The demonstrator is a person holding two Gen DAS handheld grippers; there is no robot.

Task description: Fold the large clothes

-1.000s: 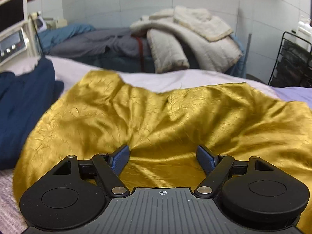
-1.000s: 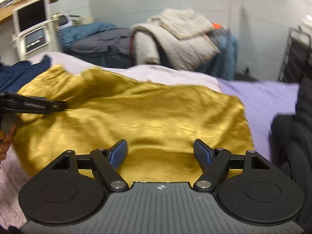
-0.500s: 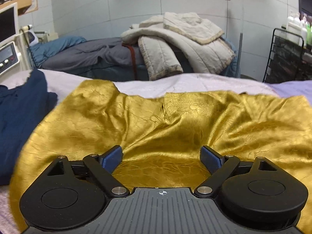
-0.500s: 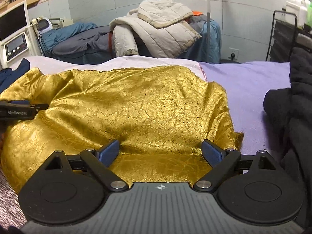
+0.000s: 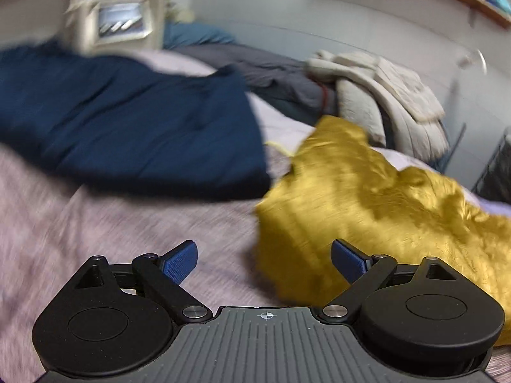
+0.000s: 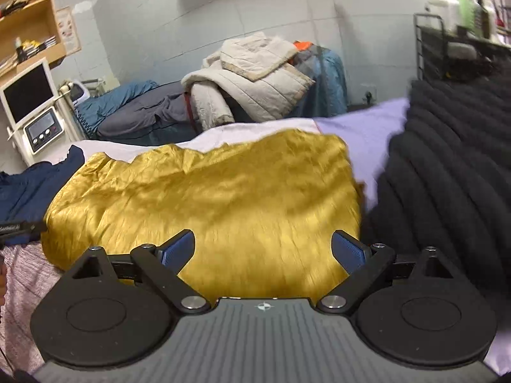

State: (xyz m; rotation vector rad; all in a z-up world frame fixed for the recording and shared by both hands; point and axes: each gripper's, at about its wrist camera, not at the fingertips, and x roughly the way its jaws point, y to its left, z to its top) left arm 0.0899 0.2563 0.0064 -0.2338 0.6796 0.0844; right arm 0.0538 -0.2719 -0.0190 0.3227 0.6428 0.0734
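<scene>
We work over a bed (image 6: 357, 121) covered in a pale lilac and pink-mottled sheet; it carries everything, and it gives the flat span a big garment needs to be laid out and folded.

The shiny, crinkled gold satin garment (image 6: 223, 204) lies spread across the middle of the bed, reaching toward its near edge. It looks already doubled into a rough rectangle, though the far edge is ragged, so we judge a fold is done but not squared off.

A thick black ribbed knit (image 6: 447, 166) is heaped along the bed's right side, touching the gold cloth's right edge. A dark navy blue garment (image 5: 127, 127) lies on the left side, just beside the gold one. Both seem parked clear of the working middle, perhaps waiting their turn; we cannot tell if either is folded.

Left gripper (image 5: 263, 260): jaws spread wide, nothing between them. It hangs over bare sheet by the gold cloth's near left corner, one blue pad over the fabric edge. The left view is motion-blurred.

Right gripper (image 6: 263, 249): jaws released and wide apart, empty, poised over the gold cloth near the bed's near edge.

With both tools free, we judge the next step to be picking new pinch points, probably the gold cloth's corners.
</scene>
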